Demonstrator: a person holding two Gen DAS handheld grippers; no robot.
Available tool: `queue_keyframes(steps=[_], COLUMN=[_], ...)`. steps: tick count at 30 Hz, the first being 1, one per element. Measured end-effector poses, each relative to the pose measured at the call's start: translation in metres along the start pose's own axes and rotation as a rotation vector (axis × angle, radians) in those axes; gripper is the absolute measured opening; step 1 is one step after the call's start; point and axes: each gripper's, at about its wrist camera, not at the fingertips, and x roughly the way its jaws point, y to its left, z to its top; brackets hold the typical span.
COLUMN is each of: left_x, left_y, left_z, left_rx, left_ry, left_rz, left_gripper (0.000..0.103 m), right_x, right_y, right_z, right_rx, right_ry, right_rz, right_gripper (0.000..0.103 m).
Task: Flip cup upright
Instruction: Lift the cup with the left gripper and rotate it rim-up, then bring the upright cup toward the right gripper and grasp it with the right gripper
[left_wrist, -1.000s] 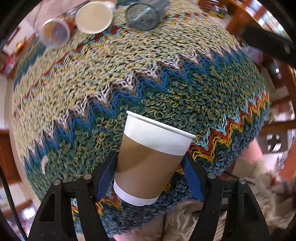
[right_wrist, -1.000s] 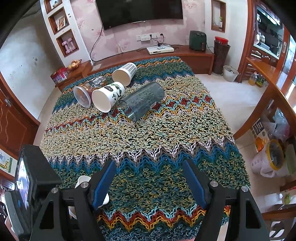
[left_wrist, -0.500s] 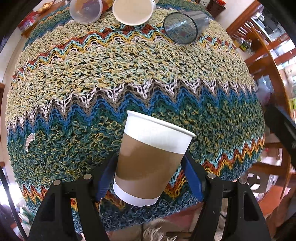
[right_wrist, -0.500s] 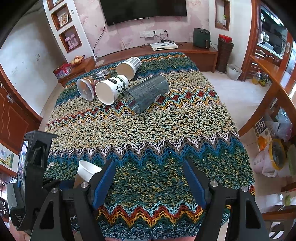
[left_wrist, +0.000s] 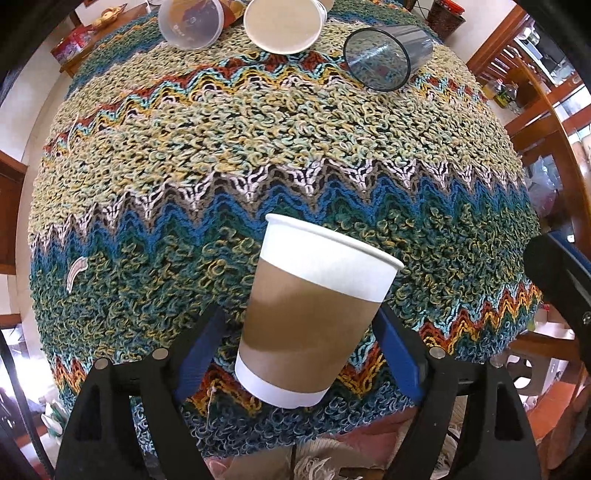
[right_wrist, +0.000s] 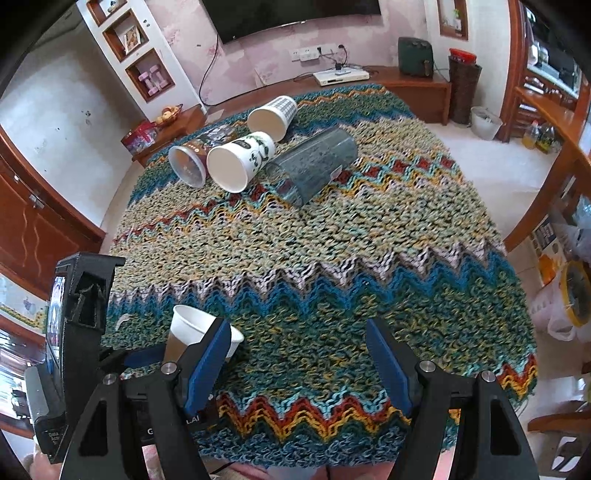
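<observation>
Upright, tapered paper cup on looped-yarn blanket

Bright, even daylight in both views, sharp focus on the zigzag knitted wool table cover, strong fisheye bulging with black vignetted corners, soft shade across the brown-sleeved white paper cup, pale glare on the tiled floor.

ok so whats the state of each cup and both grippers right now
brown-sleeved paper cup: mouth up, slightly tilted, between the left gripper's fingers
left gripper: shut on the brown-sleeved paper cup
right gripper: open, holding nothing
grey see-through tumbler: on its side
panda-print cup: on its side
clear cup with brown label: on its side
checked paper cup: on its side
</observation>
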Motion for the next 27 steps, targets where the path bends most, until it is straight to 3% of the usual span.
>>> queue_keyframes(steps=[9, 27], left_x=[-0.021, -0.060], left_y=[0.004, 0.027], left_z=[-0.019, -0.045], left_rx=[0.018, -0.014], left_ry=[-0.057, -0.178], left_rz=[0.013, 0.128], left_gripper=[0.101, 0.101], right_x=[0.005, 0.019], right_y=[0.004, 0.027], right_z=[-0.005, -0.019], right_rx=[0.014, 0.004], right_ry=[0.045, 0.135], right_rz=[0.070, 0.161], right_gripper=[0.076, 0.076])
